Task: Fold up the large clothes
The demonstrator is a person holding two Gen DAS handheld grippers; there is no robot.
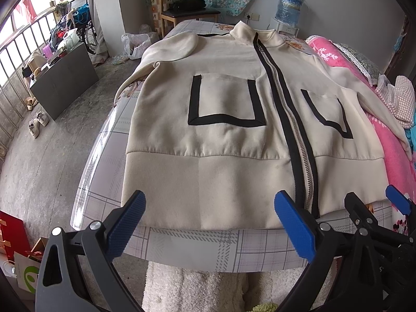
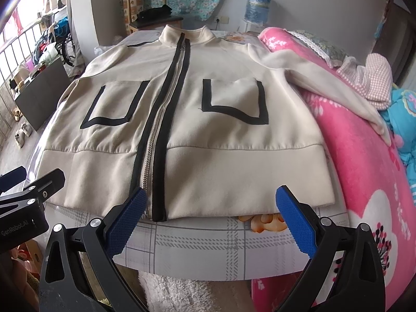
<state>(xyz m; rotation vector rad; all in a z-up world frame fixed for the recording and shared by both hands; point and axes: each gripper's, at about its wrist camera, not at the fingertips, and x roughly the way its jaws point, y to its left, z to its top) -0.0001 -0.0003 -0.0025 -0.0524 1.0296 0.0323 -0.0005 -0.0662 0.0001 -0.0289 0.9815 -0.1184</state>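
Observation:
A cream zip-up jacket [image 1: 223, 135] [image 2: 208, 135] with black zipper trim and two black-edged pockets lies flat, front up, on a checked table [image 1: 197, 247] [image 2: 213, 241], collar at the far end. Its left sleeve is folded over the shoulder; its right sleeve drapes onto pink bedding [image 2: 364, 171]. My left gripper [image 1: 209, 213] stands open just short of the hem, left of the zipper. My right gripper [image 2: 212, 208] stands open at the hem, right of the zipper. Neither holds anything. The right gripper [image 1: 371, 208] also shows at the left wrist view's right edge.
Pink floral bedding [image 1: 395, 156] and a pink checked cloth [image 2: 369, 78] lie along the table's right side. A wooden chair [image 1: 187, 7] and water bottle [image 1: 288, 5] stand beyond the far end. A grey cabinet [image 1: 65, 78] and shoes [image 1: 39, 122] sit on the floor to the left.

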